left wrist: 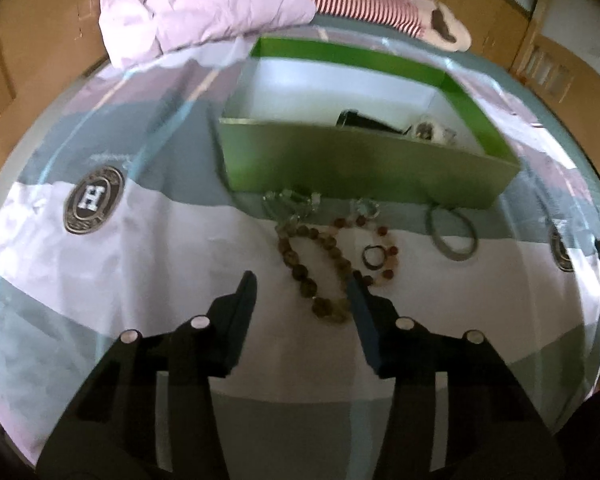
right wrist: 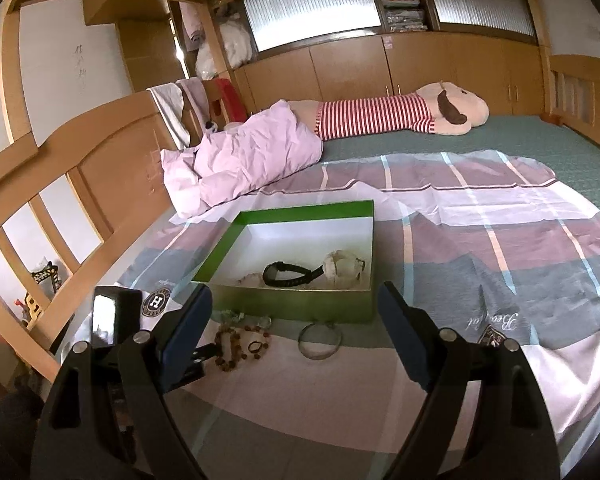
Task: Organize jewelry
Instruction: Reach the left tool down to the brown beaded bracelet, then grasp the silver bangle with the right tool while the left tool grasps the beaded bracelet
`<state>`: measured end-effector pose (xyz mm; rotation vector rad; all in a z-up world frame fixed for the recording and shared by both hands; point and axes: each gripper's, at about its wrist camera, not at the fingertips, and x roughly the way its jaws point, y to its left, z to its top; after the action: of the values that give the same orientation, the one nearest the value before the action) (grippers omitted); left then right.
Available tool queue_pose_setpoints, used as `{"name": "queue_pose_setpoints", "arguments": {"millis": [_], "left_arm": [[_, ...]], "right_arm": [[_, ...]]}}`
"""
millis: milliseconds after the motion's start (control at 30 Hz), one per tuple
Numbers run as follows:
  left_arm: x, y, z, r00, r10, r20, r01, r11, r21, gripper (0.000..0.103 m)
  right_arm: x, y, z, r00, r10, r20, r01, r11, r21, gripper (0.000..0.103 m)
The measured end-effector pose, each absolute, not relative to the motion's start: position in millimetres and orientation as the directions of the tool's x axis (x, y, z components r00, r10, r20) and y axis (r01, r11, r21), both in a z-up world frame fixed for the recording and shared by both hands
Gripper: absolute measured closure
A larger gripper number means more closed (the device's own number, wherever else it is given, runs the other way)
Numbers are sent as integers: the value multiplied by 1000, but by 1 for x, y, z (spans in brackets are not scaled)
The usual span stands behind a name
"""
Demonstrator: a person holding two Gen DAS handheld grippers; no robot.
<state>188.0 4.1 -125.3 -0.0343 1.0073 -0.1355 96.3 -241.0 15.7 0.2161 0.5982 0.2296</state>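
A green box (left wrist: 364, 168) (right wrist: 296, 300) with a white inside stands on the bedspread. It holds a black watch (right wrist: 290, 273) and a pale bracelet (right wrist: 342, 266). In front of it lie a brown bead bracelet (left wrist: 312, 268) (right wrist: 228, 344), a red-bead bracelet (left wrist: 384, 256), a small ring (left wrist: 373, 257) (right wrist: 255, 346), clear crystal pieces (left wrist: 292, 202) and a grey bangle (left wrist: 452, 232) (right wrist: 320, 340). My left gripper (left wrist: 302, 280) is open, low over the brown beads. My right gripper (right wrist: 296, 300) is open and empty, higher and further back.
A crumpled pink quilt (right wrist: 240, 160) and a striped plush toy (right wrist: 400, 116) lie at the far side of the bed. A wooden bed rail (right wrist: 72, 184) runs along the left. The left gripper's body (right wrist: 112, 320) shows in the right wrist view.
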Motion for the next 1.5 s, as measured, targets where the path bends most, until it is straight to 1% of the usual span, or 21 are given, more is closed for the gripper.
{"name": "queue_pose_setpoints", "arguments": {"millis": [133,233,367,433,467,500,700,867,1067,1167,1233,1367,1500], "left_arm": [[201,0,-143,487,-107,-867,71,994,-83,61],[208,0,-153,463,-87,-882,41,996,-76,61],[212,-4,-157,472,-64,-880,35,998,-54,61],[213,-2,-156,480,-62,-875,25,998,-57,69],[213,-2,-155,482,-59,-874,24,998,-53,82],[212,-3,-154,485,-59,-873,30,998,-51,92],[202,-3,-141,515,-73,-854,86,996,-34,92],[178,2,-93,599,-120,-792,115,991,-64,92],[127,20,-17,728,-213,-652,192,976,-104,92],[119,28,8,762,-239,-602,211,970,-118,92],[113,31,19,784,-238,-573,218,970,-105,92],[114,37,24,778,-269,-568,236,963,-132,92],[117,38,20,761,-289,-581,250,957,-149,92]], "right_arm": [[103,-243,8,781,281,-558,-150,951,270,20],[104,-243,3,768,284,-574,-151,951,268,20],[104,-244,3,762,288,-580,-158,951,264,20],[104,-243,1,755,290,-588,-162,951,262,20],[104,-242,0,752,289,-592,-162,952,259,20],[105,-241,-2,749,287,-597,-163,954,254,20],[112,-238,-13,729,265,-631,-150,962,230,20],[119,-231,-29,704,240,-669,-139,969,202,20],[132,-214,-57,658,199,-726,-132,980,149,20],[144,-204,-80,621,178,-763,-119,984,133,20],[156,-196,-98,593,153,-790,-111,988,108,20],[177,-181,-129,548,84,-832,-99,994,35,20],[194,-171,-147,518,59,-854,-94,996,11,20]]}}
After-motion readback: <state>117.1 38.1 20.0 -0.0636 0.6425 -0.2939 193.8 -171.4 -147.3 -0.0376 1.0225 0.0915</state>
